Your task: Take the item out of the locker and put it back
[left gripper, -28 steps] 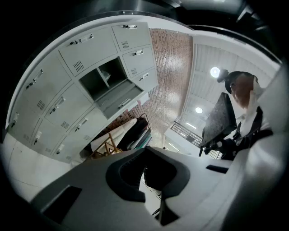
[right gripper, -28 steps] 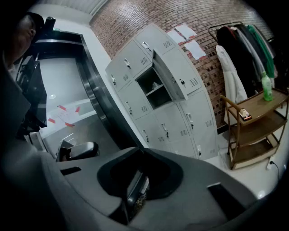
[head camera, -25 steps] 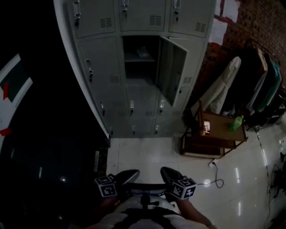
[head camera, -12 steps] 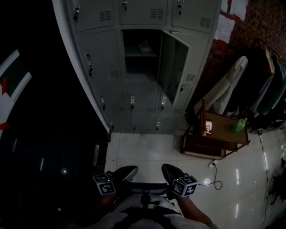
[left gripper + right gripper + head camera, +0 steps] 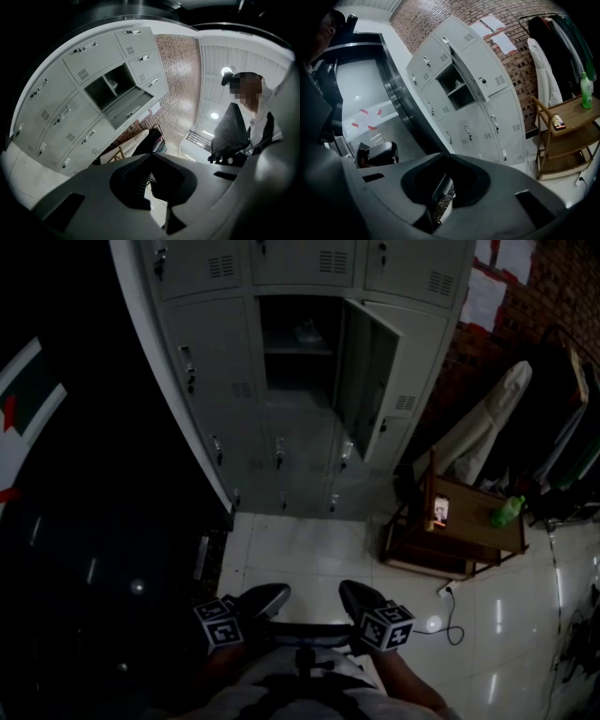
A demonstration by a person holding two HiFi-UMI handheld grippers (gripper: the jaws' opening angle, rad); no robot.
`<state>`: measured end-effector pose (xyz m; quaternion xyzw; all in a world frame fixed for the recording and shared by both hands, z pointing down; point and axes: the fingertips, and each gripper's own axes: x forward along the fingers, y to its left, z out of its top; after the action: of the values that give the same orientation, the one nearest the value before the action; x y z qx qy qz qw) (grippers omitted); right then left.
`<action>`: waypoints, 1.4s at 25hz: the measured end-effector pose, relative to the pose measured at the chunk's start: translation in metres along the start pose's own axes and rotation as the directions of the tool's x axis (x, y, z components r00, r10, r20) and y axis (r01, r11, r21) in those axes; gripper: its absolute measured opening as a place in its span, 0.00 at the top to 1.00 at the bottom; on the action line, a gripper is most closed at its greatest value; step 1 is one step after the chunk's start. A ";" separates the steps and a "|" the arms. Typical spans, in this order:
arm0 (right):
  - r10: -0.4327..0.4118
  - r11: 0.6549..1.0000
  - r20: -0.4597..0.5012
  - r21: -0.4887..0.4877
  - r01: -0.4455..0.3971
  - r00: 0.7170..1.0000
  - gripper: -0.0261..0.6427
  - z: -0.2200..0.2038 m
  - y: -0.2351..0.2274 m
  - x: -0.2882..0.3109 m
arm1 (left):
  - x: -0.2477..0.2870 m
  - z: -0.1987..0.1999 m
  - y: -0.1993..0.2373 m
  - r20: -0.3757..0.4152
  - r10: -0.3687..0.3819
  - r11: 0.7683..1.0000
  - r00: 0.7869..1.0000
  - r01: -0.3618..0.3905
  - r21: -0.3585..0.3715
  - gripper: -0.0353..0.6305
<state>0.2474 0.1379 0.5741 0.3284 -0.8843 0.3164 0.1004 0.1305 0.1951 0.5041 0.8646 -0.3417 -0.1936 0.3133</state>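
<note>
One pale, crumpled item (image 5: 307,332) sits on upper shelf of far locker (image 5: 286,369), door open; left gripper (image 5: 260,602) & right gripper (image 5: 360,600) both closed, empty.

Lockers (image 5: 216,343): plain light grey, and the open compartment is dark inside. Wall (image 5: 553,306), far right: red-brown brick pattern with white sheets (image 5: 486,296) on it. Floor (image 5: 309,549): glossy white tiles. Rack (image 5: 473,521), right: brown wood. Bottle (image 5: 509,511) on it: green. Garment (image 5: 483,423) beside it: white. Cable (image 5: 457,620): black. Left tool (image 5: 264,600) and right tool (image 5: 359,597): dark grey, with cubes patterned in black-and-white squares.
</note>
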 end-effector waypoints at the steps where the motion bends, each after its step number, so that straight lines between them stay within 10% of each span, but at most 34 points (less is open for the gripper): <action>1: 0.002 1.000 -0.005 -0.003 -0.002 1.000 0.91 0.000 -0.003 0.002 | 0.002 0.002 0.001 0.004 0.003 1.000 1.000 -0.003 0.003 0.95; 22: -0.010 0.999 0.022 -0.032 0.010 1.000 0.91 0.059 -0.010 0.091 | 0.022 0.086 0.074 0.036 -0.029 0.999 0.999 0.029 0.016 0.95; 35: -0.084 0.990 0.158 -0.099 0.100 0.984 0.91 0.217 0.013 0.242 | 0.058 0.251 0.185 -0.061 -0.115 0.990 0.992 0.119 0.076 0.95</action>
<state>0.0609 -0.1159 0.4916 0.3864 -0.8889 0.2376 0.0641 -0.0542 -0.0543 0.4386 0.9000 -0.2889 -0.1733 0.2764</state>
